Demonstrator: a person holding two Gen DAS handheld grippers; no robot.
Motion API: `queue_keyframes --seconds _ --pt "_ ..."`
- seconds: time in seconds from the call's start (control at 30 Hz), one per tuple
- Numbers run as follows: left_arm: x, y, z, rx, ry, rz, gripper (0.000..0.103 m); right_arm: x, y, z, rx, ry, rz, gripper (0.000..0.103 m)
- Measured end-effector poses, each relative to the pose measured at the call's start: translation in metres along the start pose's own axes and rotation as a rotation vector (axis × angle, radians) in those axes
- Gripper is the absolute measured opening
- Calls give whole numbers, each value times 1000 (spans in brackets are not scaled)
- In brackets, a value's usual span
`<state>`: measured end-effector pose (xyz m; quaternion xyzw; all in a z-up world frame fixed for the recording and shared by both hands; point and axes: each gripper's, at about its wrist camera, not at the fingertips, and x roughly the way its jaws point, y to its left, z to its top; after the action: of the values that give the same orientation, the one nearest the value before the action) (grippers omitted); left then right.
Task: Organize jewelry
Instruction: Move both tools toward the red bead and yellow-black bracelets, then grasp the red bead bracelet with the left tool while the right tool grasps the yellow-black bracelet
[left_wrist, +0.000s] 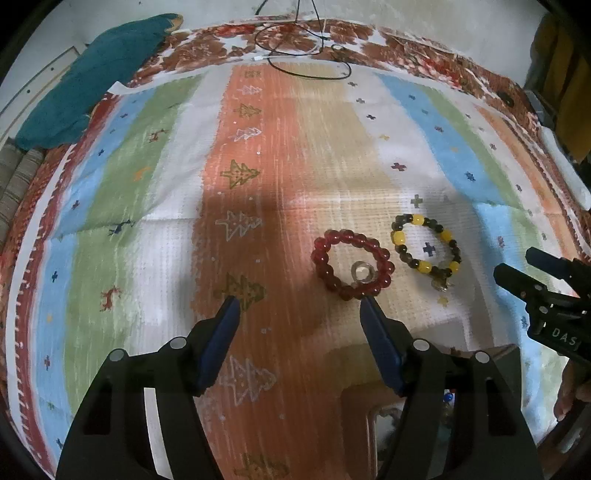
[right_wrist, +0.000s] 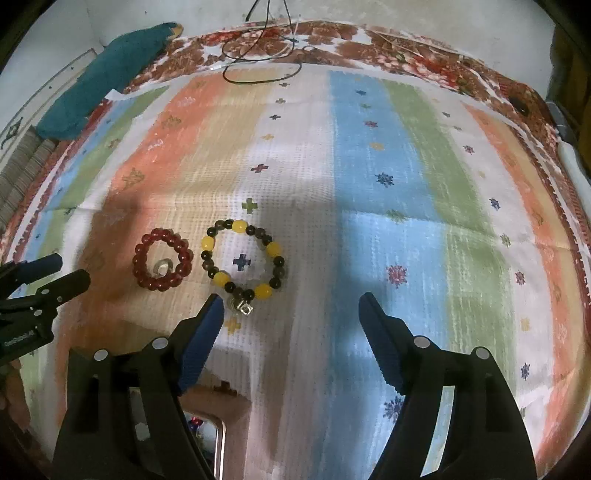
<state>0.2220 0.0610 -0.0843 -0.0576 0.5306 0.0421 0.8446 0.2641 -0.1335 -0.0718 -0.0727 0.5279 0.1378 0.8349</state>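
Your work surface is a striped cloth (left_wrist: 155, 173) spread flat, its bands running away from you in orange, tan, white, blue and green, printed with small trees, crosses and stars; a red-brown flowered border (left_wrist: 207, 48) frames its far edge. Beyond that border you see a pale wall, a loop of thin black cable (left_wrist: 306, 62) lying on the cloth's far end, and a teal cloth bundle (left_wrist: 92, 81) at the far left corner. Two bracelets lie flat on the tan and white bands, just beside each other but apart. The red bead bracelet (left_wrist: 351, 264) is a ring of glossy dark-red round beads with a small clear ring (left_wrist: 360, 275) resting inside its near edge. The yellow and dark bead bracelet (right_wrist: 242, 258) alternates yellow oblong beads with dark brownish round ones and carries a small silvery charm (right_wrist: 242, 306) at its near side. Your left gripper (left_wrist: 301, 302) hovers with its jaws spread wide and nothing between them, its right fingertip close to the red bracelet's near edge. Your right gripper (right_wrist: 291, 299) is likewise spread and empty, its left fingertip just beside the charm. A box with a shiny rim (right_wrist: 221, 439) sits at the near edge below you, its contents too hidden to tell.
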Motion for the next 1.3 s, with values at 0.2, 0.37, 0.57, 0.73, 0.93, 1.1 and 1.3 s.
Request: queue_keyframes --seconds 0.2,0.37,0.57,0.73,0.93,1.1,1.3 --pt "15 1 8 4 17 0 69 10 3 7 -5 12 3 76" --pt "25 0 12 12 30 -4 69 24 5 11 -16 38 7 76" --pt "36 1 17 9 40 -15 69 37 6 16 -21 58 5 76" --pt "43 0 21 6 48 -26 69 42 6 19 -20 64 -2 76" --pt "49 -1 25 12 54 -29 69 51 6 22 -15 78 -6 76" --pt "57 -2 28 13 64 -23 69 62 6 23 -28 97 -33 75" --pt "71 -4 30 9 96 -12 66 71 8 24 -44 106 -51 67"
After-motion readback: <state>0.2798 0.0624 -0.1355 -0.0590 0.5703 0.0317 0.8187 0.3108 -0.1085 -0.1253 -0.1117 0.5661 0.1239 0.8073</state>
